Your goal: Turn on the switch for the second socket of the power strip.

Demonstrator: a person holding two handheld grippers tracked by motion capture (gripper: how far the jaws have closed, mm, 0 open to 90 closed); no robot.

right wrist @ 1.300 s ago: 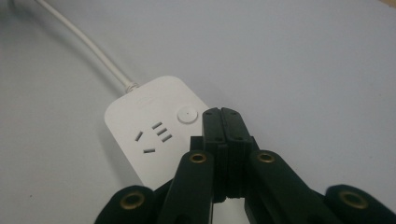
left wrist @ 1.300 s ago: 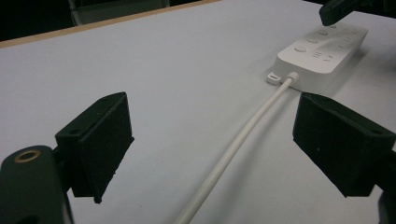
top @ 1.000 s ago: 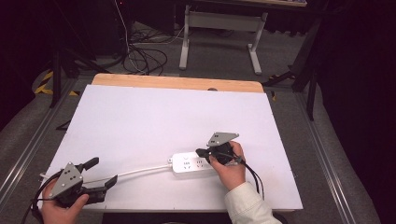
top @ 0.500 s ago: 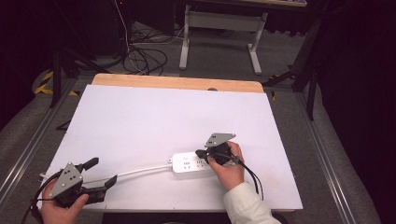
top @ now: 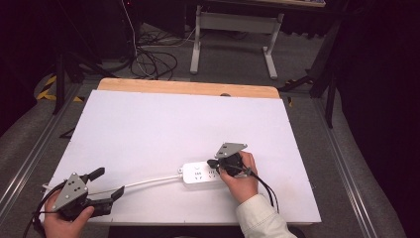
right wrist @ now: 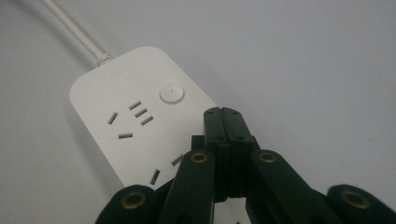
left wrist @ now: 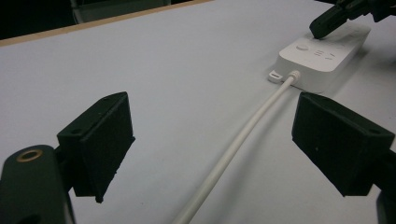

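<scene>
A white power strip lies flat on the white table near the front, its round button and sockets facing up. Its white cable runs left toward the table's front left corner. My right gripper hovers over the strip's right half, jaws pressed together with nothing between them; the tips sit just short of the button. My left gripper rests at the front left, jaws wide apart, and the cable passes between them without touching. The strip lies ahead of it.
The white table top has a wooden strip along its far edge. Metal rails run down both sides. Cables and a desk frame stand on the floor beyond the table.
The right gripper has edged slightly left over the power strip toward its button. The left gripper and the strip have stayed put.
</scene>
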